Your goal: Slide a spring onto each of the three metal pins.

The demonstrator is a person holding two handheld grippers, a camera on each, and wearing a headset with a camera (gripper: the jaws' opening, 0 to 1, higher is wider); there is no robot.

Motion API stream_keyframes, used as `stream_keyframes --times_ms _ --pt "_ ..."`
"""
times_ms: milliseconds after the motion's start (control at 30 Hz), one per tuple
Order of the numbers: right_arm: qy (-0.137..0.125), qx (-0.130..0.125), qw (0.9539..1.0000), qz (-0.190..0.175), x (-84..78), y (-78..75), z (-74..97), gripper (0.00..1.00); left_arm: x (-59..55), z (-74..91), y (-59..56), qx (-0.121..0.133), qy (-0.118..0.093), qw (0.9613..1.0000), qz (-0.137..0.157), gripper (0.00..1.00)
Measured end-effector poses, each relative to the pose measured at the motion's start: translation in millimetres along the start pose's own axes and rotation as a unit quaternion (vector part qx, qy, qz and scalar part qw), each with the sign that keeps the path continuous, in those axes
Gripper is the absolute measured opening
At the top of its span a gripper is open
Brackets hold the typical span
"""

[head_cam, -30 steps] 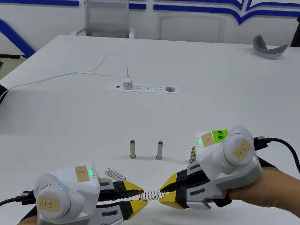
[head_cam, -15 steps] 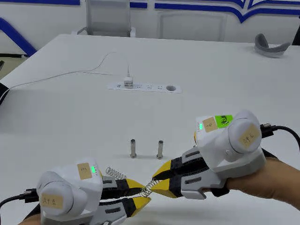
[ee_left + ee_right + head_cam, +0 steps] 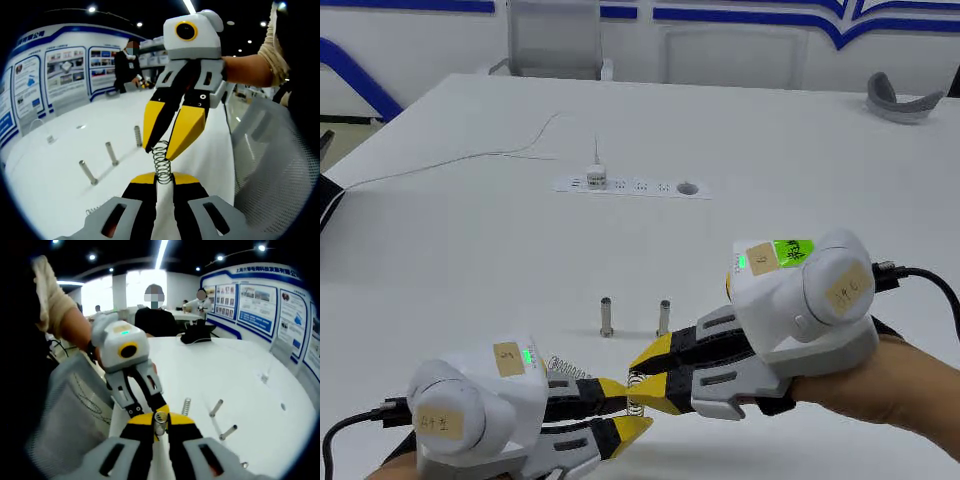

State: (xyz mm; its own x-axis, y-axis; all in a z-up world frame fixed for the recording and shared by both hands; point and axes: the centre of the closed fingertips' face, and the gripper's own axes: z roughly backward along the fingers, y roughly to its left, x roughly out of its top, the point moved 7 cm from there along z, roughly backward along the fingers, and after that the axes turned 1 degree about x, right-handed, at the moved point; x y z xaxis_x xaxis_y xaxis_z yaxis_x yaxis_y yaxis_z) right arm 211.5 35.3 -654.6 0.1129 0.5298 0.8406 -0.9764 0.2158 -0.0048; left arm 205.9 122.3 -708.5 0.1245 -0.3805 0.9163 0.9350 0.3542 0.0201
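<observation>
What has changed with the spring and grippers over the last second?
The right gripper closed in on the left gripper, so the spring held between them went from stretched to short and bunched. Both stayed shut on it. The pins and the loose spring did not move.

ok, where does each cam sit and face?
Head view: headset, forward-down at the table; left gripper, right gripper, a hand show.
Left gripper view: on left gripper, along its jaws toward right gripper and pins; a forearm shows.
Right gripper view: on right gripper, facing back at left gripper; a sleeve shows.
Shared: both gripper views catch the spring between the grippers.
</observation>
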Motion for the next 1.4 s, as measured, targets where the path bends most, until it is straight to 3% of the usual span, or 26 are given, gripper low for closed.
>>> stream_keyframes --times_ms 333,967,1400 --pt "0.002 -0.004 1.0000 -0.002 -1.2 -1.3 1.2 0.11 -1.2 0.1 1.3 0.005 -0.004 1.0000 0.004 0.12" --pt "0.003 -0.018 0.9998 -0.006 0.8 -7.1 5.6 0.11 -4.0 12.1 13.6 0.033 -0.012 0.9983 0.048 0.38" --pt "-0.001 -0.038 0.9993 -0.009 2.3 -16.2 13.3 0.11 -9.6 23.3 21.4 0.059 -0.016 0.9964 0.059 0.46"
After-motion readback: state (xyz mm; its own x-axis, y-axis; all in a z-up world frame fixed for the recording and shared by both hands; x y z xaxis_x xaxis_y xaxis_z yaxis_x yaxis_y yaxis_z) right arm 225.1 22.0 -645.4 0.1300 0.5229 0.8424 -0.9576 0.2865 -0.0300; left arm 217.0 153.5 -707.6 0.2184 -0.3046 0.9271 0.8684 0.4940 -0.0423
